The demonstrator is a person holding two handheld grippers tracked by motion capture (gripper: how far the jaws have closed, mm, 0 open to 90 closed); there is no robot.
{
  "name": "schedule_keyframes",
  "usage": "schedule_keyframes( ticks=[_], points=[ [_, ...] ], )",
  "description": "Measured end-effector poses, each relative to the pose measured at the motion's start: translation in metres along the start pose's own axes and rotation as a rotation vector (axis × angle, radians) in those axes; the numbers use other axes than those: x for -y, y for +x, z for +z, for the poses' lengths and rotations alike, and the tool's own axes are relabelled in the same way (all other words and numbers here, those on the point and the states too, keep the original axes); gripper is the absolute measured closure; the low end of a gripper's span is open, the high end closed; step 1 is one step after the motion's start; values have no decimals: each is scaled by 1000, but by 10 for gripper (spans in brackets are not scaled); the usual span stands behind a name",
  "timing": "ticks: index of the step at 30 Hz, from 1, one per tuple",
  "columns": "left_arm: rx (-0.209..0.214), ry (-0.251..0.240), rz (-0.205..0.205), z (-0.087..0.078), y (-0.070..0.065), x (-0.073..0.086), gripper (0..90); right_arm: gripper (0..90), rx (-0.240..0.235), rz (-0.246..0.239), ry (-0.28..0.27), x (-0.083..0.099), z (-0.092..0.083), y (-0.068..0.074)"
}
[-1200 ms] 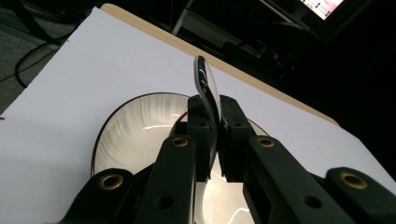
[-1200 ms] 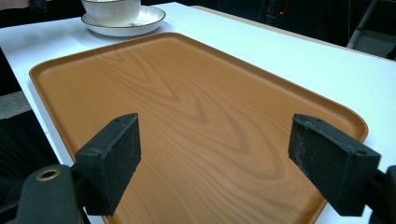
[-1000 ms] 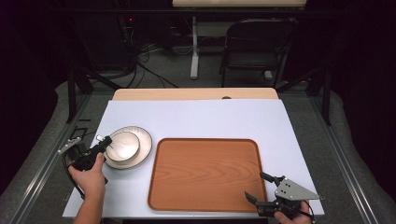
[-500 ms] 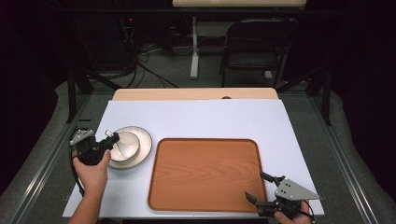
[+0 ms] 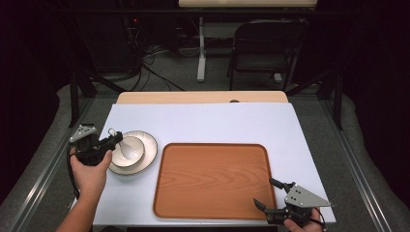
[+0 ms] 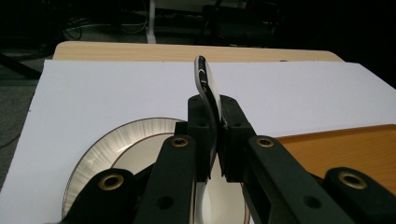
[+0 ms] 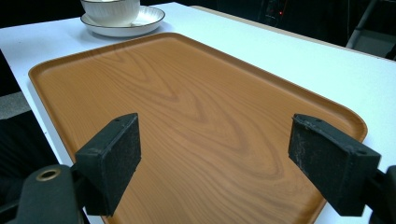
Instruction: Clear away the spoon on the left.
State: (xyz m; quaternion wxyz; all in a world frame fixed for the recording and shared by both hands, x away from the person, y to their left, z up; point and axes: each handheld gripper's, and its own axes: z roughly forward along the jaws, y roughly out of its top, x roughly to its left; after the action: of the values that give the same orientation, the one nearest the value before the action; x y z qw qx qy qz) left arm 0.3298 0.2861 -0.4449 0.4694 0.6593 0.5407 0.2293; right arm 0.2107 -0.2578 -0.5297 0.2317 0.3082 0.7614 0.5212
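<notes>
High view: the left gripper [image 5: 112, 140] sits at the near-left of the white table [image 5: 208, 123], its jaws clamped on the handle of a white spoon [image 6: 204, 80] whose bowl end dips into the white bowl [image 5: 128, 150] just ahead of it. The bowl stands on a ribbed plate [image 5: 147, 145]. The wooden tray [image 5: 212, 179] lies just beyond the plate. The right gripper [image 5: 270, 194] hovers over the tray's near-right corner, jaws spread wide apart with nothing between them, bowl and plate well ahead of it.
</notes>
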Motion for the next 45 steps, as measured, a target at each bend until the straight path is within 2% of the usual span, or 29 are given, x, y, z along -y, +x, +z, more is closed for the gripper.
schedule_keyframes(
  ticks=[5, 14, 20, 25, 38, 45],
  points=[
    [22, 1, 27, -6, -7, -9, 853, 165, 0, 0, 0, 0, 0, 0],
    [109, 47, 67, -14, -20, -22, 853, 165, 1, 0, 0, 0, 0, 0],
    [178, 78, 87, -16, -35, -28, 854, 165, 1, -3, 0, 0, 0, 0],
    [217, 110, 130, -14, -51, -32, 853, 165, 1, -2, 0, 0, 0, 0],
    [339, 208, 231, 3, -97, -25, 853, 165, 0, -1, -1, 0, 0, 0],
    [402, 266, 260, 12, -115, -18, 853, 165, 0, -1, -1, 0, -1, 0]
  ],
)
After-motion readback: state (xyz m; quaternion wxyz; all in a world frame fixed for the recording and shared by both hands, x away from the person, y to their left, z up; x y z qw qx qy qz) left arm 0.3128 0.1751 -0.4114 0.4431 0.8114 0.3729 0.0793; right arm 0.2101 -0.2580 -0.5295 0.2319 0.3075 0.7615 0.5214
